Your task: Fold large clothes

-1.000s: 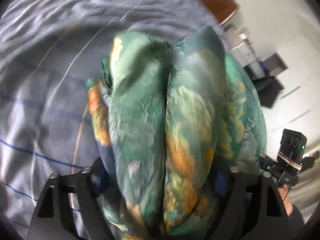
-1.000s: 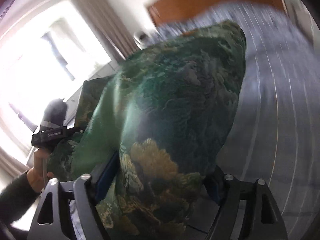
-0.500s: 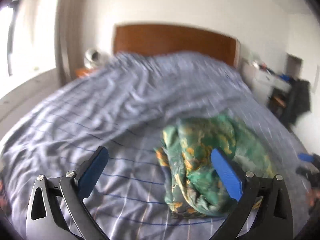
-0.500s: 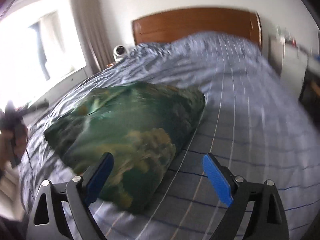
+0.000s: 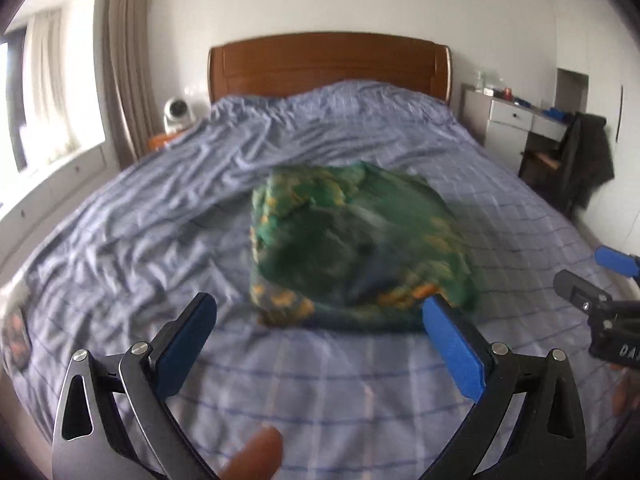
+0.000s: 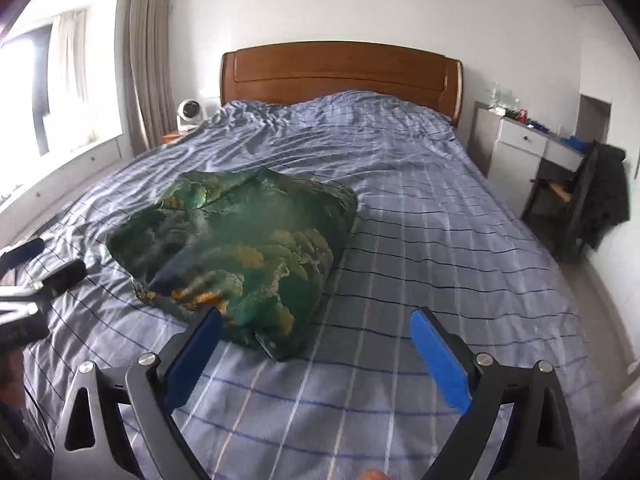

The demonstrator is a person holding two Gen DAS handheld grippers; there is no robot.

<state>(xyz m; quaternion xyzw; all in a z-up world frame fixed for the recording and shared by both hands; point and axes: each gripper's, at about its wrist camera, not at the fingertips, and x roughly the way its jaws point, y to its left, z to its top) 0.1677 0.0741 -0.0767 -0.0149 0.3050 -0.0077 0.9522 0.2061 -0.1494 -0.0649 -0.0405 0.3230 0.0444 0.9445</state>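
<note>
Green garment (image 6: 236, 248) sits bundled mid-bed (image 6: 420, 240), looks soft and slippery, so pinch its edges; both claws (image 5: 320, 328) (image 6: 316, 336) gape empty.

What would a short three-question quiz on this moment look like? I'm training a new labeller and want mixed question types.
1. True or false: the green garment lies folded on the bed, free of both grippers.
2. Multiple choice: the left gripper jaws are A) shut on cloth, B) open and empty, C) out of view.
3. Fill in: in the right wrist view, the garment lies toward the ____ of the right gripper.

Key
1. True.
2. B.
3. Left.
</note>
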